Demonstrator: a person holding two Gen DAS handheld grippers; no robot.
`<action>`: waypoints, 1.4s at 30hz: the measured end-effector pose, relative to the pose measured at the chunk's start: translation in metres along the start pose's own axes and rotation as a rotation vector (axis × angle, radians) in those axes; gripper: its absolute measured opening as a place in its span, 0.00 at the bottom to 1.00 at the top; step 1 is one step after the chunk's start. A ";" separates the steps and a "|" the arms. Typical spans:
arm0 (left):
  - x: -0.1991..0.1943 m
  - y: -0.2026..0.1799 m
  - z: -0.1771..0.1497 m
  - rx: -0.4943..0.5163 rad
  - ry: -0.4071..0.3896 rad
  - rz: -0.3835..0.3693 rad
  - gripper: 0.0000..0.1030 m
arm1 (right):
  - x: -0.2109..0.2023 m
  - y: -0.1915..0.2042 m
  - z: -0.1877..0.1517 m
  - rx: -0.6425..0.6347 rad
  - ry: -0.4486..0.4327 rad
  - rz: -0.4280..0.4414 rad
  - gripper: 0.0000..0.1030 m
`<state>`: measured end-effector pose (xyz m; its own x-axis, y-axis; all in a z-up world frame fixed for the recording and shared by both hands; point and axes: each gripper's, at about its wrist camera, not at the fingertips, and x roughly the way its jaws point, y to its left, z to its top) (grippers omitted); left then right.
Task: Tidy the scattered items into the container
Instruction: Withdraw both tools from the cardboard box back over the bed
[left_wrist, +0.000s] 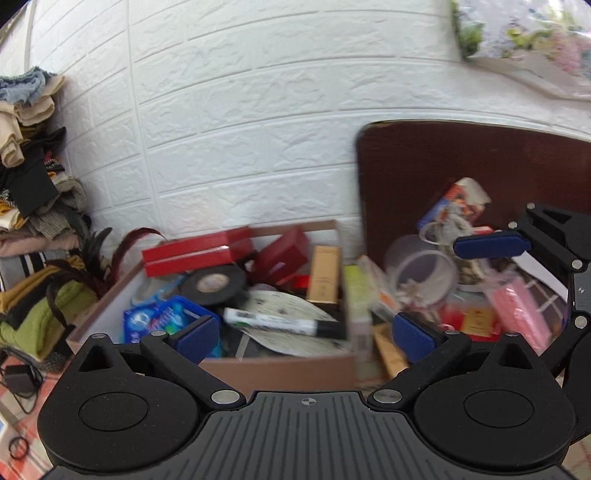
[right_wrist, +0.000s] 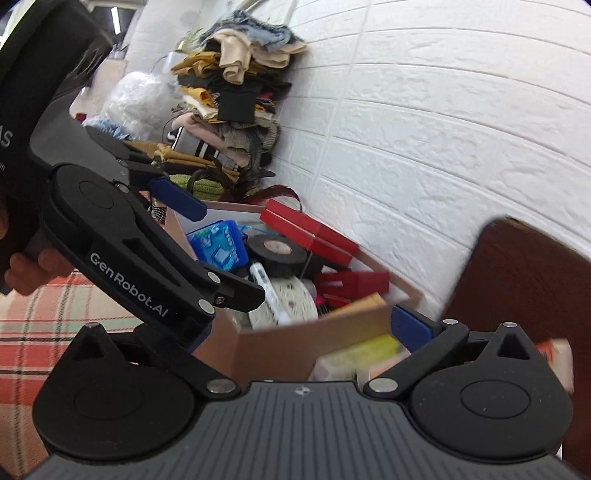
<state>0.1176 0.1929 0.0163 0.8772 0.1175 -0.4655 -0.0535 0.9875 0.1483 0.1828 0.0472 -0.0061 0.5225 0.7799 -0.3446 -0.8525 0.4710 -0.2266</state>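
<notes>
Two open claws, rectangular cardboard box (left_wrist: 280, 369)

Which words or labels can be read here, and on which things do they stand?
"GenRobot.AI": on the left gripper, on its arm.
Marker, blue packet, gold box and snack packet: print too blurred to read.

- "GenRobot.AI", white lettering along the black arm of my left gripper (right_wrist: 184, 225), seen in the right wrist view.
- Printing on the marker (left_wrist: 284, 324) and the boxes in the cardboard box (left_wrist: 280, 369): too blurred for me to read.
</notes>
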 end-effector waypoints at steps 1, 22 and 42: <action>-0.006 -0.008 -0.005 -0.005 -0.001 -0.010 1.00 | -0.010 0.002 -0.007 0.021 0.003 -0.013 1.00; -0.018 -0.137 -0.065 -0.063 0.094 -0.221 1.00 | -0.145 -0.016 -0.120 0.323 0.125 -0.288 0.99; 0.049 -0.183 -0.052 0.046 0.104 -0.379 0.83 | -0.129 -0.079 -0.170 0.417 0.200 -0.487 0.99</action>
<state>0.1455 0.0239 -0.0788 0.7773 -0.2424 -0.5805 0.2884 0.9574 -0.0137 0.1850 -0.1604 -0.0986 0.8072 0.3661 -0.4631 -0.4323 0.9008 -0.0414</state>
